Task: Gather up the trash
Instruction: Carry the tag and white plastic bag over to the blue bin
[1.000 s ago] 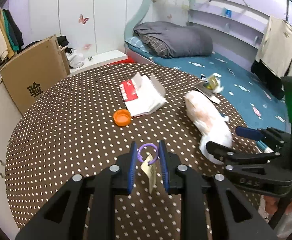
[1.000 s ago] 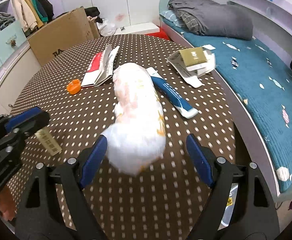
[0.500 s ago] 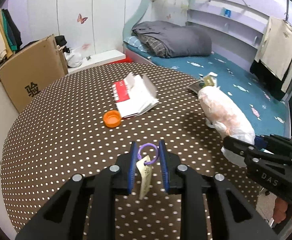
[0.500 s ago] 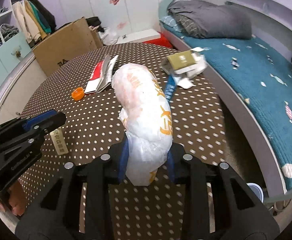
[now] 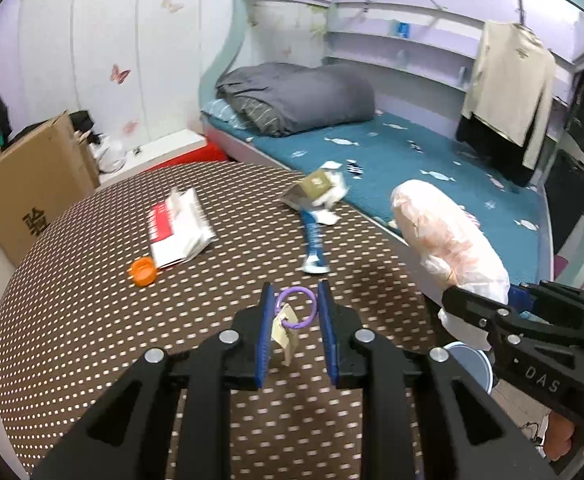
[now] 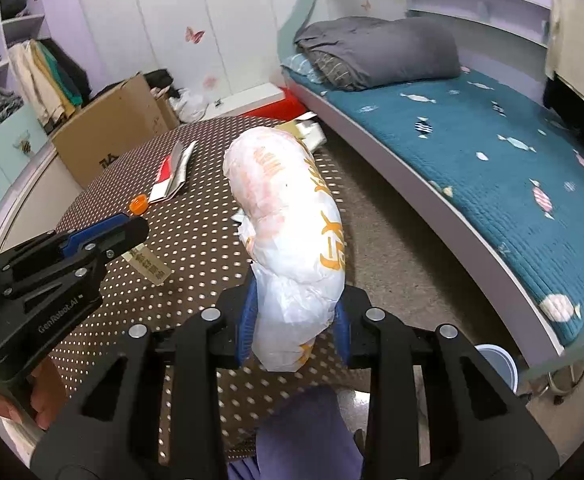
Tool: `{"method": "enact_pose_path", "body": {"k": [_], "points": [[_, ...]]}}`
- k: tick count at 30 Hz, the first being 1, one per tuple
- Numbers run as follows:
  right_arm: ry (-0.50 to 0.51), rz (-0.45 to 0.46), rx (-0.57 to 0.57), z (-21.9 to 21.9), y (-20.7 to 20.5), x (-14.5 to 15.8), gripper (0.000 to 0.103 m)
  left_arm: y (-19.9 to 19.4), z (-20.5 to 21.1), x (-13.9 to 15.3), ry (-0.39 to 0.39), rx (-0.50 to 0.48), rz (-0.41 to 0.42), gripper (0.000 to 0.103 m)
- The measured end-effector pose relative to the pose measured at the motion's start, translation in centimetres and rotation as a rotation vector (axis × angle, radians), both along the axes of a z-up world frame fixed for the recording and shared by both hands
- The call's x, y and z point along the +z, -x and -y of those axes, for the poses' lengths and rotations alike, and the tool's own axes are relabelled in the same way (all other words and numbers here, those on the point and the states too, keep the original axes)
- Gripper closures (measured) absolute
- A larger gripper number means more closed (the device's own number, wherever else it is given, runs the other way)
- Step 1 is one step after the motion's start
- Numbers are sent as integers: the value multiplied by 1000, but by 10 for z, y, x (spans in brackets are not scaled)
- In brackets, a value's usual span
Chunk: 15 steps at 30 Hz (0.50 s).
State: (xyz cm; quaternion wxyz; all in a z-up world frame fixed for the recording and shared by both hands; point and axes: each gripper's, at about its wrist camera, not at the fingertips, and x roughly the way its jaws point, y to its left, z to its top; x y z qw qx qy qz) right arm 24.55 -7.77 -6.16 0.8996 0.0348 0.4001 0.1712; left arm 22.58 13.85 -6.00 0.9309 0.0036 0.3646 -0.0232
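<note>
My right gripper (image 6: pixel 295 312) is shut on a white plastic bag (image 6: pixel 288 216) with orange print, held up past the round table's right edge; the bag also shows in the left wrist view (image 5: pixel 448 240). My left gripper (image 5: pixel 295 312) is shut on a purple ring (image 5: pixel 297 307) with a beige paper tag hanging from it, above the dotted brown tablecloth (image 5: pixel 92 340). An orange cap (image 5: pixel 143 272), a red and white paper packet (image 5: pixel 180 232), a blue tube (image 5: pixel 315 244) and a crumpled wrapper pile (image 5: pixel 318 192) lie on the table.
A white bin (image 6: pixel 496 364) stands on the floor below the bag, by the bed (image 6: pixel 492 168). A cardboard box (image 5: pixel 28 188) stands behind the table at the left. Clothes hang at the right (image 5: pixel 508 84).
My right gripper closed on the bag, lifted it off the table and carried it right, past the table's edge. My left gripper kept hold of the ring and tag.
</note>
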Motion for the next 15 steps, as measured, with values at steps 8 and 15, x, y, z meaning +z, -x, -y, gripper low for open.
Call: {"method": "enact_pose_path", "body": {"k": [8, 15], "points": [[-20, 10, -110, 53, 13, 3, 71, -7, 59, 1, -4, -105, -1, 82], [-32, 3, -233, 107, 21, -2, 71, -13, 119, -3, 4, -225, -15, 82]]}}
